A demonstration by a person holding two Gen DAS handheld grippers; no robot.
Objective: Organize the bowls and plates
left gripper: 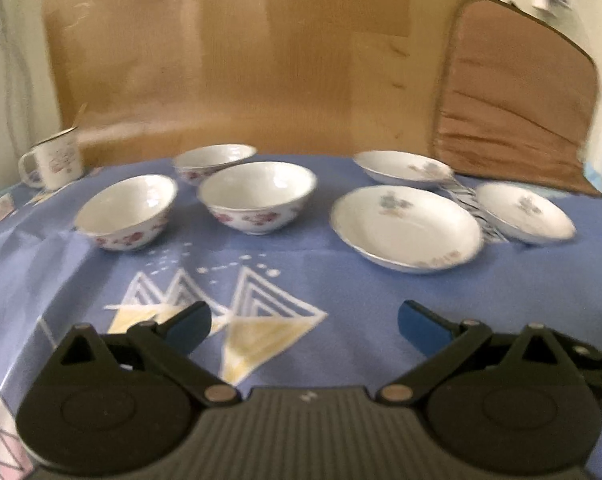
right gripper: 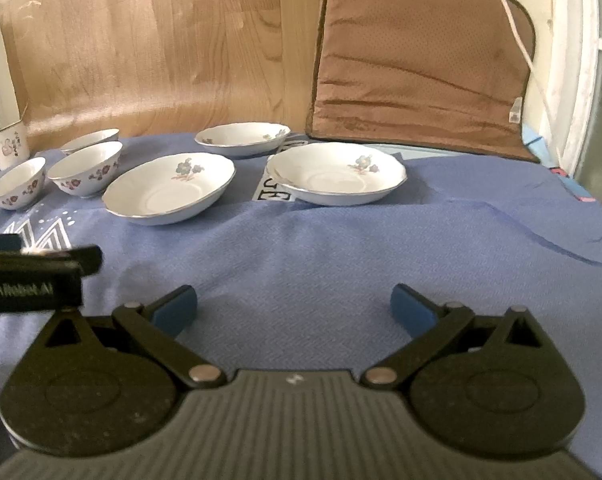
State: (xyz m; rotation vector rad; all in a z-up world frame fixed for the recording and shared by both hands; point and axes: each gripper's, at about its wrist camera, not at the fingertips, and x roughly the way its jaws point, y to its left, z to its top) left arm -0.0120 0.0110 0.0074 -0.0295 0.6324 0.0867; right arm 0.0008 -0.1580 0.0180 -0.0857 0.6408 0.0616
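While we look along our left gripper [left gripper: 303, 320], its fingers are spread wide with nothing between them, low over the blue tablecloth [left gripper: 341, 280]. Ahead sit three bowls: the near-left bowl [left gripper: 127, 212], the middle bowl [left gripper: 257, 196] and the back bowl [left gripper: 215, 160], each apart, beside a mug [left gripper: 55, 166]. From our right gripper [right gripper: 293, 304], equally spread and empty, we see three plates: the left plate [right gripper: 169, 194], the right plate [right gripper: 337, 178] and the back plate [right gripper: 243, 138], all lying separately. Nothing looks stacked yet, so we judge the sorting barely begun, with all the gathering left.
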